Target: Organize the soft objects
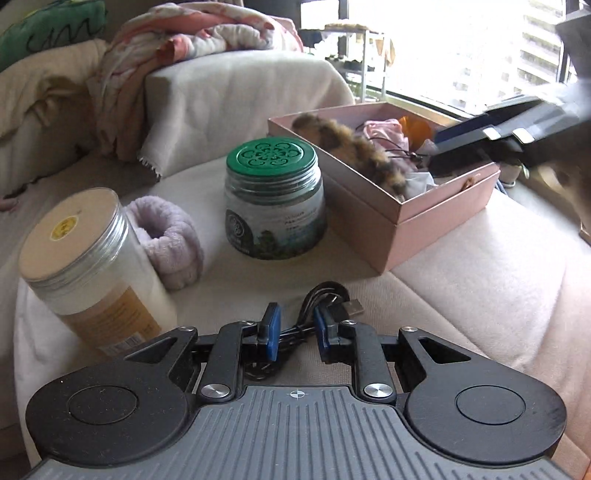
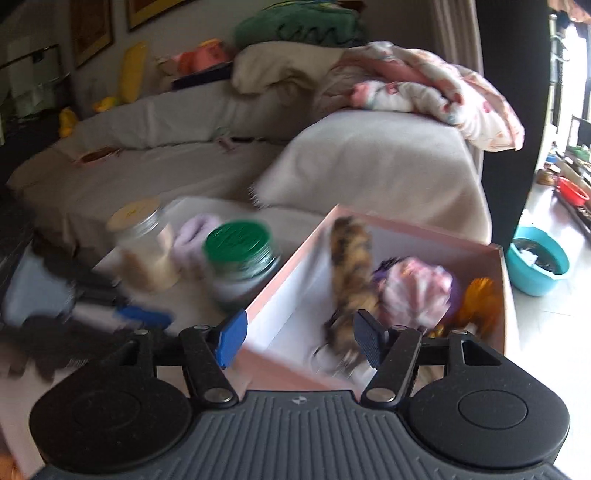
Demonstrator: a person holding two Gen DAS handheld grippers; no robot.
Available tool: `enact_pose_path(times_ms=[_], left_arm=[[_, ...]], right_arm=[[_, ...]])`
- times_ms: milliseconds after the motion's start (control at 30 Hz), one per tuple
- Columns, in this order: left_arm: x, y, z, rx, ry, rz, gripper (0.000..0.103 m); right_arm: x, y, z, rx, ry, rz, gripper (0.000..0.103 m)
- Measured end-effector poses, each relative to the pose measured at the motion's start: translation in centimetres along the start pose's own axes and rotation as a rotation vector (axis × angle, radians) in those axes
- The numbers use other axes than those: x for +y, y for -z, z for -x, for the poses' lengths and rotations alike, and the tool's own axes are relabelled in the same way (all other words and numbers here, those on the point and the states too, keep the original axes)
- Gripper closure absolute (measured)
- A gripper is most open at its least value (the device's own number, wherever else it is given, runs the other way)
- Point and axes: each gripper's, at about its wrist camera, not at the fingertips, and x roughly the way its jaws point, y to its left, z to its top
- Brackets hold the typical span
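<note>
A pink box (image 1: 399, 229) stands on the cushioned seat and holds a leopard-print furry piece (image 1: 354, 147), a pink cloth item (image 1: 384, 131) and an orange thing (image 1: 417, 129). A lilac fluffy band (image 1: 166, 236) lies between two jars. My left gripper (image 1: 297, 332) is low over a coiled black USB cable (image 1: 328, 299), jaws partly closed around the cable. My right gripper (image 2: 299, 339) is open and empty above the box's near corner (image 2: 258, 325); it shows blurred over the box in the left wrist view (image 1: 491, 136). The furry piece (image 2: 351, 266) lies just past its fingers.
A green-lidded jar (image 1: 275, 199) and a tall clear jar with a tan lid (image 1: 85, 266) stand left of the box. A draped sofa arm (image 1: 236, 99) with a crumpled floral blanket (image 1: 192, 33) rises behind. A teal basin (image 2: 535, 266) sits on the floor at right.
</note>
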Motion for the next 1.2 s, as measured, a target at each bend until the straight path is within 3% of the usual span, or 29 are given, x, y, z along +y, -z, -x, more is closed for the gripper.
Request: enact_pose_path(times_ms=[133,333,533,600,833,967,1100,1200], left_arm=[[-0.2,-0.3,-0.4,0.020,-0.003,-0.013,0.080],[-0.1,-0.5,-0.6,0.046,0.011,-0.037,0.080],[-0.5,-0.3,-0.9,0.133,0.096,-0.144,0.078],[-0.8,-0.3,-1.0,0.120,0.090,-0.155,0.079],[-0.9,-0.4,-1.4,0.114,0.092,-0.090,0.078],[-0.3,0.6,-0.7,0.084,0.072,0.057,0.083],[0.9,3.8,1.4,-0.001,0.035,0.244,0.084],[2.4,6.2,3.2,-0.047,-0.064,0.323,0.084]], right_arm=[[1.5,0.7,0.1,0.018,-0.002,0.052,0.039],[2.5,1.3,0.2,0.017,-0.041,0.027,0.039],[4.7,4.4,-0.3,0.066,-0.068,0.101,0.038],[5.3,5.3,-0.6,0.081,-0.062,0.130,0.038],[5.5,7.0,-1.5,0.111,-0.077,0.120,0.038],[5.1,6.8,-0.9,0.073,-0.057,0.094,0.038],[4.7,4.1,0.2,0.039,-0.095,0.069,0.038],[4.5,-0.1,0.1,0.046,-0.169,0.026,0.038]])
